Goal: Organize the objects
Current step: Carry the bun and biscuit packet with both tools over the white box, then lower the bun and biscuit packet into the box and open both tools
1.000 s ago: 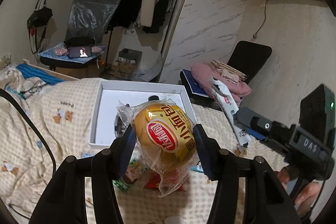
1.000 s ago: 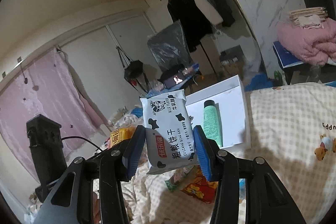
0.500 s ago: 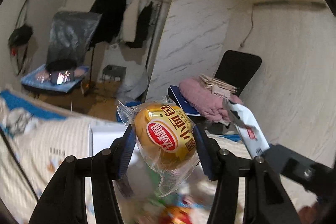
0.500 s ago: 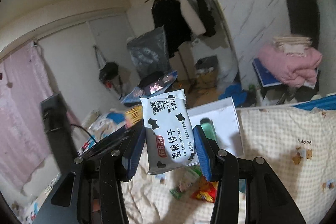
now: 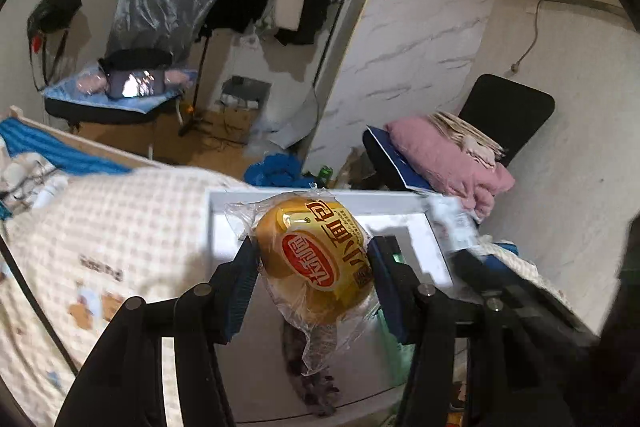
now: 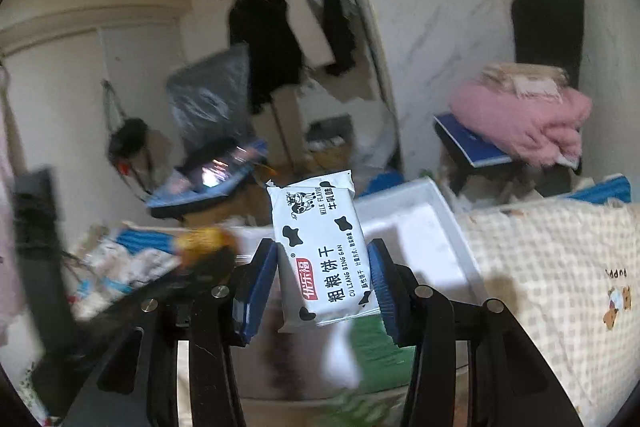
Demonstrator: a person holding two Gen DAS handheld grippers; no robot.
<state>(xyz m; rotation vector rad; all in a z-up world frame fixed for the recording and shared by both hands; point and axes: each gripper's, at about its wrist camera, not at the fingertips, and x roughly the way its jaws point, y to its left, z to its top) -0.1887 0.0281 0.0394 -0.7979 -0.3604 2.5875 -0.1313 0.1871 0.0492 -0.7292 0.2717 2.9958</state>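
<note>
In the left wrist view, the left gripper (image 5: 314, 277) stands about half open, its blue pads clamped on a round yellow bun in a clear plastic wrapper (image 5: 316, 263), held over the shallow white rectangular box (image 5: 424, 243) on the checked bedspread (image 5: 120, 227). In the right wrist view, the right gripper (image 6: 324, 277), less than half open, pinches a flat white cow-print biscuit packet (image 6: 324, 251) upright above the same white box (image 6: 432, 227).

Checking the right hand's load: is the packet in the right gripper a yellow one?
No, the right gripper is shut on a white biscuit packet with black cow spots; its wrapper shows no yellow.
</note>
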